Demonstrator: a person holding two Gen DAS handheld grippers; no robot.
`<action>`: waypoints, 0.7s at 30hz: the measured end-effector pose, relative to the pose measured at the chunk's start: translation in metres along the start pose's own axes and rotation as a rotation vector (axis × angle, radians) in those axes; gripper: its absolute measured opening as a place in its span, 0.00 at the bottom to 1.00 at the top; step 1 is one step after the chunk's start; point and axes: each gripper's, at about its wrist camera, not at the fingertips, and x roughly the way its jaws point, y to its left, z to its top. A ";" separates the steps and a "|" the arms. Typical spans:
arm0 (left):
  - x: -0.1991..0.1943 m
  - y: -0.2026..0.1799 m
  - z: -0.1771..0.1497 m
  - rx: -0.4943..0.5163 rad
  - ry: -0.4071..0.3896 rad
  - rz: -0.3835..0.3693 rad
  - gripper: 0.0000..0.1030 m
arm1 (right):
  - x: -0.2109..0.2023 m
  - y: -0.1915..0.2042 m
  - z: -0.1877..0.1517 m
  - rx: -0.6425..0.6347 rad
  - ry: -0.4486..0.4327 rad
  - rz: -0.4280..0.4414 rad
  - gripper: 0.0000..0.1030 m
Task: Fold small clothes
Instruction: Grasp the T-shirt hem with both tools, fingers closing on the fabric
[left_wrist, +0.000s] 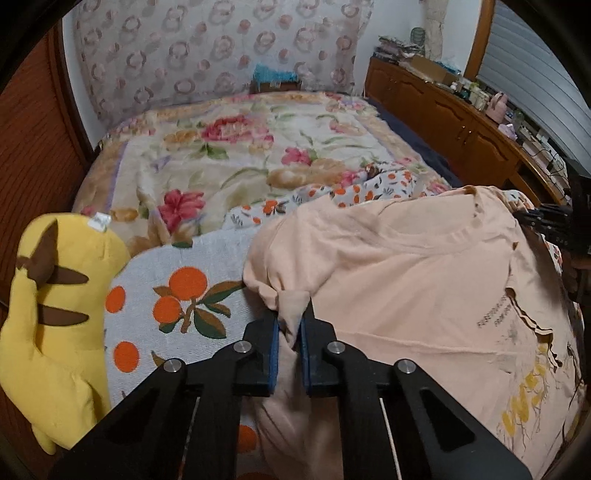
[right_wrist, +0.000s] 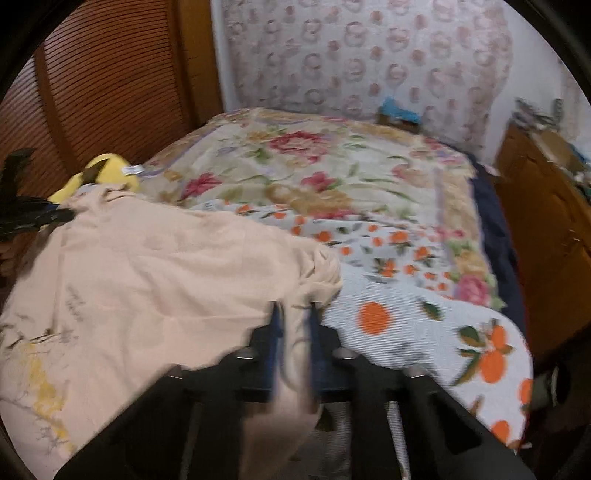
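A peach T-shirt (left_wrist: 424, 280) with a yellow print is held up and spread over the near end of the bed. My left gripper (left_wrist: 293, 312) is shut on a bunched fold at the shirt's left side. My right gripper (right_wrist: 293, 308) is shut on a bunched fold at the shirt's (right_wrist: 155, 280) right side; this view is blurred. Each gripper shows in the other's view at the frame edge: the right one (left_wrist: 543, 221), the left one (right_wrist: 33, 218).
An orange-print sheet (left_wrist: 192, 295) covers the near bed, a floral blanket (left_wrist: 240, 147) the far part. A yellow plush toy (left_wrist: 55, 306) lies at the left beside a wooden louvred wall (right_wrist: 92, 92). A wooden cabinet (left_wrist: 461, 125) with clutter runs along the right.
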 end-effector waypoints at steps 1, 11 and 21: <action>-0.010 -0.005 -0.001 0.003 -0.026 0.011 0.09 | -0.002 0.003 0.000 -0.009 -0.010 -0.017 0.08; -0.116 -0.040 -0.036 0.022 -0.202 -0.006 0.09 | -0.093 0.017 -0.026 0.025 -0.206 -0.045 0.07; -0.194 -0.062 -0.124 0.028 -0.300 -0.015 0.09 | -0.176 0.042 -0.129 0.048 -0.282 -0.024 0.07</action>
